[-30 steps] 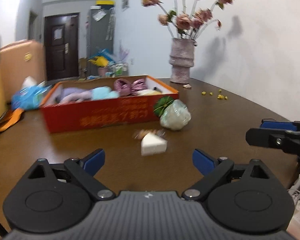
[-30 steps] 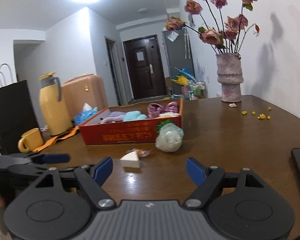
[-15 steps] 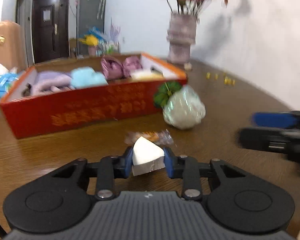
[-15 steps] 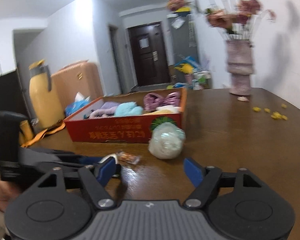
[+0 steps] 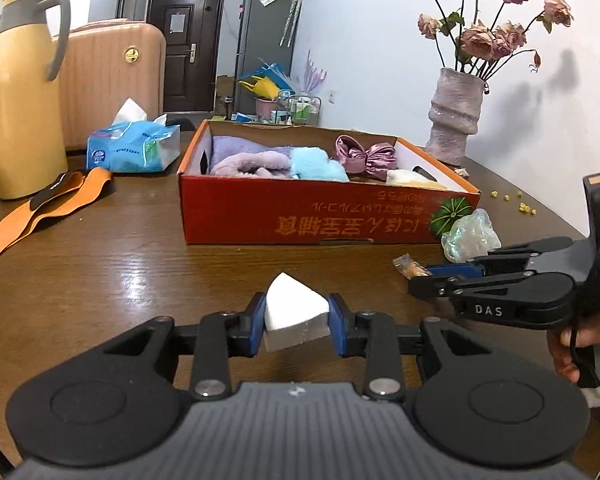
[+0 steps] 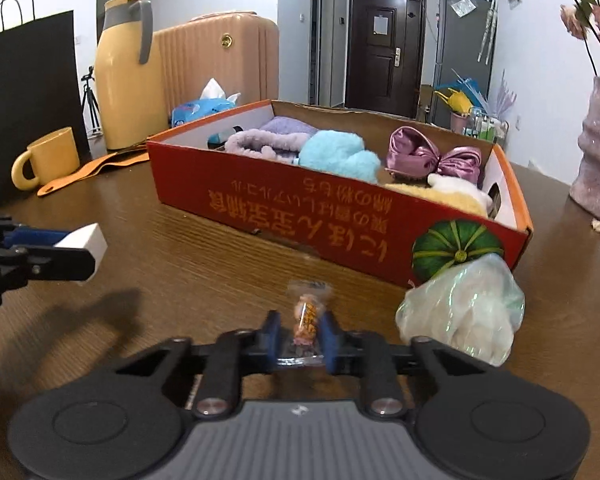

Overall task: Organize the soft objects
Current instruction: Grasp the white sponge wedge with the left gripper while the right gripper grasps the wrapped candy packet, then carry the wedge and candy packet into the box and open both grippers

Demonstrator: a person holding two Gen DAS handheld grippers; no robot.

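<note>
The red box [image 5: 300, 216] lies straight ahead of both tongs: the left tongs [image 5: 296, 326] clamp the white sponge [image 5: 294, 312], the right tongs [image 6: 299, 338] pinch the snack packet [image 6: 306, 316].

Both grippers, left gripper [image 5: 296, 322] and right gripper [image 6: 299, 338], are matte black with blue pads, silver screws and round side discs; the right one reads "DAS".
</note>
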